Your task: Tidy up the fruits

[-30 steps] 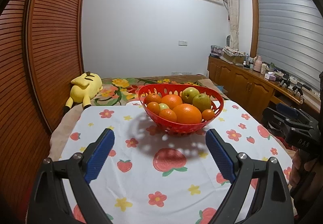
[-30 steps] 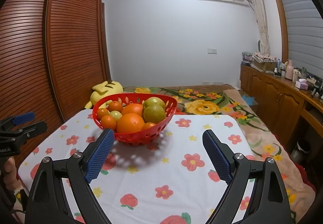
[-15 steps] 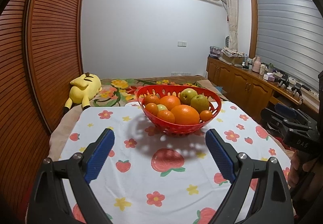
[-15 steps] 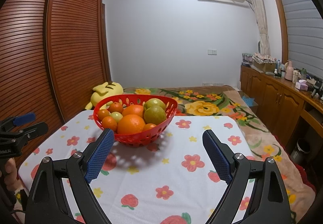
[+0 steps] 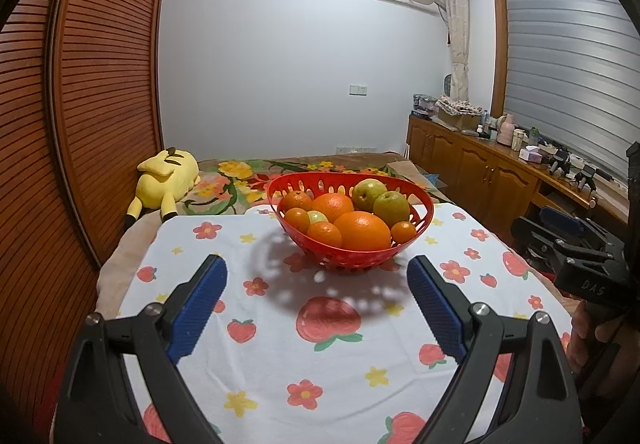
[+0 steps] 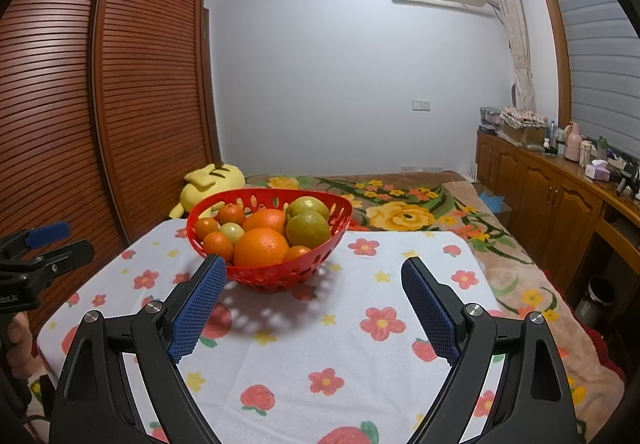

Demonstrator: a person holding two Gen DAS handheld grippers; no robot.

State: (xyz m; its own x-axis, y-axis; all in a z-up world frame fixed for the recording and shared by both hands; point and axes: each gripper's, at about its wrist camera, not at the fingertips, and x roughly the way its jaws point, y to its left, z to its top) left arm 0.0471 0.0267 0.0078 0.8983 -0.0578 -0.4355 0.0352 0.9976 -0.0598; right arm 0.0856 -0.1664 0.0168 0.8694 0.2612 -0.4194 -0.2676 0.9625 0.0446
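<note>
dim warm indoor light, fisheye-curved dark corners

Glossy red plastic basket (image 5: pixel 416 240) on matt printed cloth (image 5: pixel 280 356)

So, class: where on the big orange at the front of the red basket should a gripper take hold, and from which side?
Grip the big orange across its widest part, coming from above. It sits on top of the pile, its upper half clear, while the basket wall and smaller fruits crowd its lower sides. Both open grippers look wide enough, though that is a guess.
</note>
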